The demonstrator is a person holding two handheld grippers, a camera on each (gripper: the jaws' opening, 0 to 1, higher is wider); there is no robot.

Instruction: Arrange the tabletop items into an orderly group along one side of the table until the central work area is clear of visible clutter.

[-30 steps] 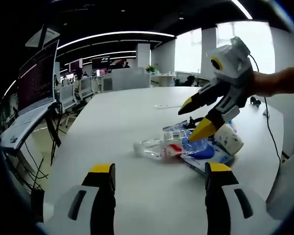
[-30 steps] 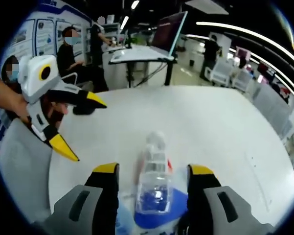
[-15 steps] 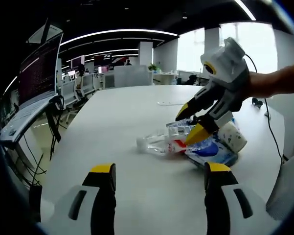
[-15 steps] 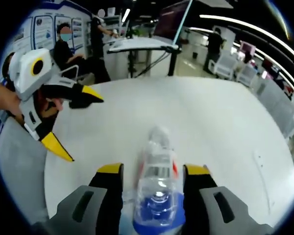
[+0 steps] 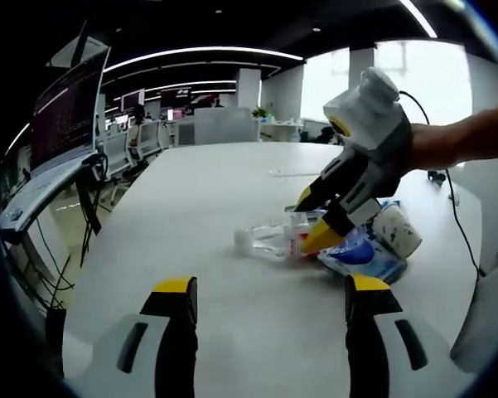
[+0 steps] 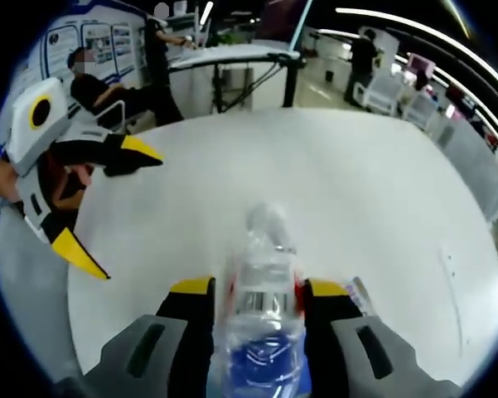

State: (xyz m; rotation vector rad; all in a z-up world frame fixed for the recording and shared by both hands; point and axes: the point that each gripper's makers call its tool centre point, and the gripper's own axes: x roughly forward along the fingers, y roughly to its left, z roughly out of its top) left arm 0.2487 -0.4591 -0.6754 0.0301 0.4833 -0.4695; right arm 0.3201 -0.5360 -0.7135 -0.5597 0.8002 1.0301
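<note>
Bottle (image 5: 273, 244), clear plastic with a red band on it, lies on its side on the white worktop (image 5: 199, 215). In the left gripper view it is ahead of the left claw (image 5: 268, 290) and a bit to that claw's right side. The right claw (image 5: 308, 222) comes down on it from the right, held by a hand (image 5: 427, 145). One yellow tip is on each side of the bottle's middle.

In the right gripper view, the bottle (image 6: 261, 282) lies between the two jaws of the right claw (image 6: 257, 288) and points away from it, cap end far. The jaws stand very close to the bottle's sides, and they look like they touch it, but I cannot tell if they squeeze it tight. The bottle's near end sits over something blue.

Just past the right claw in the left gripper view there is a flat blue and white packet (image 5: 360, 257) and a white roll with dark marks (image 5: 398, 230). They lie right beside the bottle, touching or nearly so.

The left claw is wide open and holds nothing. In the right gripper view it (image 6: 112, 207) hangs in the air off to the left, well apart from the bottle, jaws spread.

A thin white thing (image 5: 286, 172) lies farther out on the worktop. A laptop (image 5: 54, 141) sits on a stand to the left. People sit at desks behind.
</note>
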